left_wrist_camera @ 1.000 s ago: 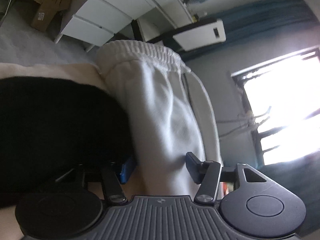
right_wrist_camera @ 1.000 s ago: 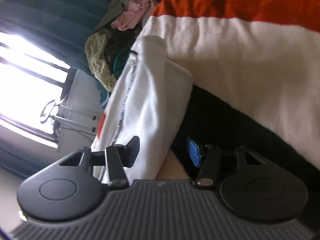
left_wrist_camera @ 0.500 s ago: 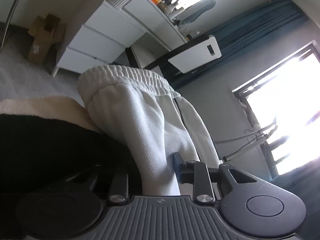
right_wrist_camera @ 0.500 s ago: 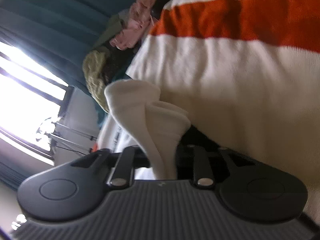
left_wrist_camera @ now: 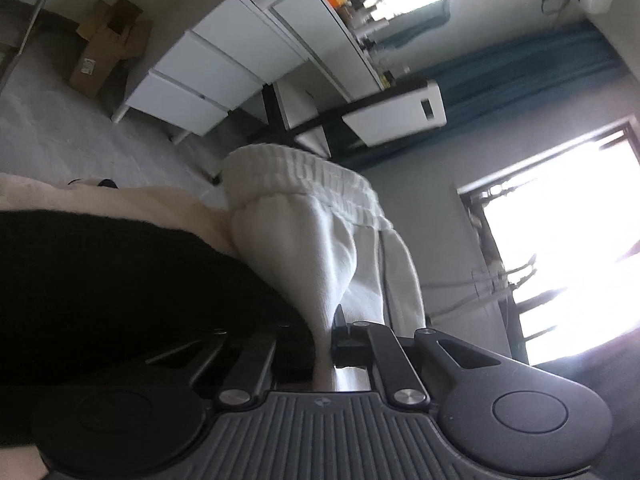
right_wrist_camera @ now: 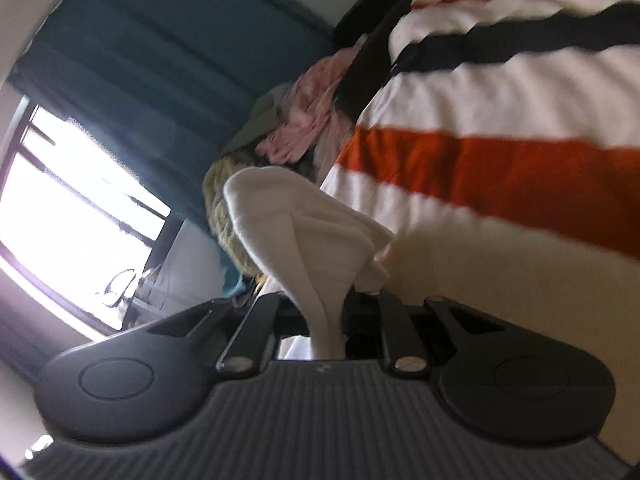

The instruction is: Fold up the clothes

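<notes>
Having clamped since a second ago, left claw and right claw, seemingly pinching white sweatpants.

White sweatpants, fleece, with a ribbed elastic waistband uppermost in the left wrist view. The fabric is bunched into folds, lifted clear of a striped blanket, one white end gathered narrow.
</notes>
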Available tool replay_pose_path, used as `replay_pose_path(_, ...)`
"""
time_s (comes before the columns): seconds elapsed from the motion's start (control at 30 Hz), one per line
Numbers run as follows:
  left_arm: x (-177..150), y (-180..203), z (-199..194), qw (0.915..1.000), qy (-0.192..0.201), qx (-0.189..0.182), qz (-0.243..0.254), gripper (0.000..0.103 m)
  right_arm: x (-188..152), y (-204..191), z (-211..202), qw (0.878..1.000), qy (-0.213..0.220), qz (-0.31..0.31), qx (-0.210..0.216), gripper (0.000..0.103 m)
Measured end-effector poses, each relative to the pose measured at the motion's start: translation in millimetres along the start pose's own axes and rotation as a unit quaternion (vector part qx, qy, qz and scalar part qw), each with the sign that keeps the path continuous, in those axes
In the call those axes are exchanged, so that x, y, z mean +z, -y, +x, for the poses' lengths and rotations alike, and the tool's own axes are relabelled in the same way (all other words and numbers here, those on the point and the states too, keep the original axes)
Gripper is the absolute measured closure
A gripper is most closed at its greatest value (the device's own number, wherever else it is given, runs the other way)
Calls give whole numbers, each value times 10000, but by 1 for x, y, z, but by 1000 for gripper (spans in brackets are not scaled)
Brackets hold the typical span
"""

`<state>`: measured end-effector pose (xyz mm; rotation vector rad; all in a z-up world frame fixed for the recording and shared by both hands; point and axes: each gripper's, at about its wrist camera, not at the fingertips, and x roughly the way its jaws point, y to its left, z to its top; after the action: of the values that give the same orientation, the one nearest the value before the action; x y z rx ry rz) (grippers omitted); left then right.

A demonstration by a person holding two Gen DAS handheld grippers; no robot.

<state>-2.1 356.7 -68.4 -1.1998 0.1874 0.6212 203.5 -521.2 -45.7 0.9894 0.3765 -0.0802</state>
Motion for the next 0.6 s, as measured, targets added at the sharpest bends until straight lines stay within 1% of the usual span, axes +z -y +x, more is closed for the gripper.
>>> replay_pose_path(0.03, 0, 0, -1, 9999, -126, 29, 93, 96, 1, 4, -9, 9999, 102, 24, -122, 89)
replay_pose_path(0.07, -2, 2, -4, 9993, -228, 90, 287, 95, 1, 7, -17, 9995, 192, 58, -246, 89)
replay_pose_path(0.13, -5, 7, -12, 9969, -349, 228, 670, 93, -1, 18, -25, 9981, 154, 312, -512, 89)
replay_pose_path(0.17, -7, 11, -15, 9954, -360, 300, 841, 89, -3, 26, -26, 9967, 35, 544, -597, 89)
replay_pose_path(0.2, -9, 14, -19, 9935, -371, 372, 1012, 89, -5, 34, -27, 9946, -86, 778, -682, 89)
replay_pose_path(0.23, -11, 17, -23, 9913, -382, 444, 1182, 84, -7, 42, -27, 9915, -217, 1030, -763, 86)
replay_pose_path(0.27, -13, 21, -27, 9887, -393, 516, 1352, 80, -8, 51, -27, 9875, -333, 1303, -828, 85)
replay_pose_path(0.3, -15, 24, -31, 9858, -403, 587, 1522, 79, -9, 60, -26, 9826, -447, 1569, -889, 84)
replay_pose_path(0.33, -17, 27, -35, 9825, -414, 658, 1691, 77, -11, 69, -26, 9779, -538, 1793, -929, 80)
replay_pose_path(0.37, -19, 31, -38, 9789, -424, 729, 1860, 68, -14, 77, -25, 9729, -623, 2004, -967, 70)
replay_pose_path(0.4, -24, 38, -41, 9713, -491, 842, 2169, 63, -17, 81, -26, 9702, -664, 2108, -996, 61)
replay_pose_path(0.43, -29, 44, -42, 9649, -503, 945, 2399, 52, -20, 84, -26, 9673, -705, 2211, -1025, 42)
replay_pose_path(0.47, -33, 50, -44, 9582, -506, 1044, 2613, 41, -24, 88, -26, 9643, -746, 2313, -1055, 26)
replay_pose_path(0.5, -38, 55, -48, 9543, -462, 1050, 2760, 35, -27, 91, -25, 9616, -791, 2397, -1075, 24)
replay_pose_path(0.53, -42, 60, -51, 9505, -412, 1044, 2898, 24, -27, 90, -20, 9636, -873, 2314, -1017, 24)
replay_pose_path(0.57, -46, 64, -56, 9471, -339, 993, 3034, 17, -28, 89, -15, 9654, -954, 2231, -959, 24)
replay_pose_path(0.6, -49, 69, -59, 9430, -288, 978, 3168, 16, -29, 88, -10, 9670, -1036, 2147, -901, 23)
